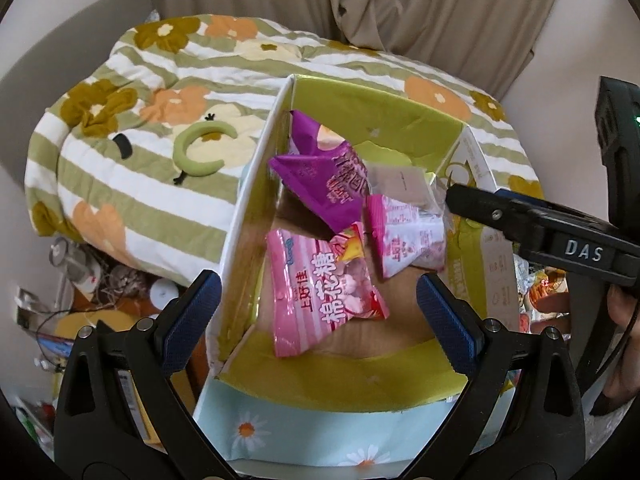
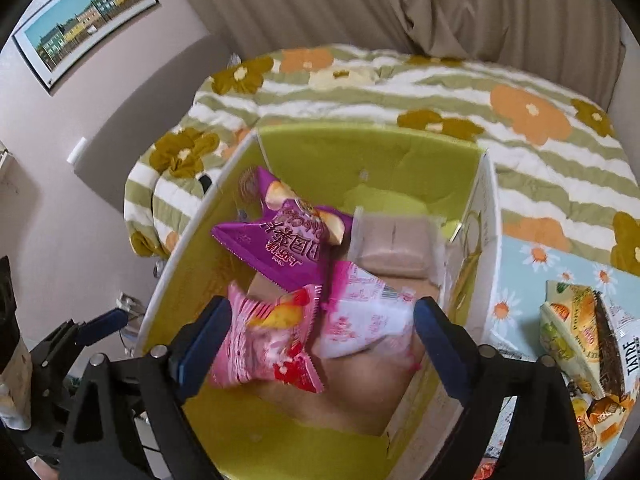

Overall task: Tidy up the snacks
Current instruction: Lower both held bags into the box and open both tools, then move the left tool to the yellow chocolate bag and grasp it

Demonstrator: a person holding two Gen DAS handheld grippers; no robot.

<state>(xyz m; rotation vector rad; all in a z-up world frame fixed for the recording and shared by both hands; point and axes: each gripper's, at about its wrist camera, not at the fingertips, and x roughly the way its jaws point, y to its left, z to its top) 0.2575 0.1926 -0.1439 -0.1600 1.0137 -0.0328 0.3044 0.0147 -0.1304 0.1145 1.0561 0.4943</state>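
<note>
A cardboard box with green lining (image 1: pixel 360 120) (image 2: pixel 360 152) holds several snacks: a purple chip bag (image 1: pixel 324 176) (image 2: pixel 280 244), a pink marshmallow bag (image 1: pixel 320 292) (image 2: pixel 268 344), a pink-and-white packet (image 1: pixel 408 236) (image 2: pixel 364 316) and a clear-wrapped brown cake (image 1: pixel 400 184) (image 2: pixel 392 248). My left gripper (image 1: pixel 320 320) is open and empty above the box's near end. My right gripper (image 2: pixel 320 340) is open and empty over the box; it also shows in the left wrist view (image 1: pixel 532 224) at the box's right wall.
The box stands on a light blue daisy cloth (image 1: pixel 320 432) (image 2: pixel 532 264) in front of a striped floral quilt (image 1: pixel 160 120) (image 2: pixel 440 84). More snack bags (image 2: pixel 588 344) lie right of the box. Clutter (image 1: pixel 80 280) sits low on the left.
</note>
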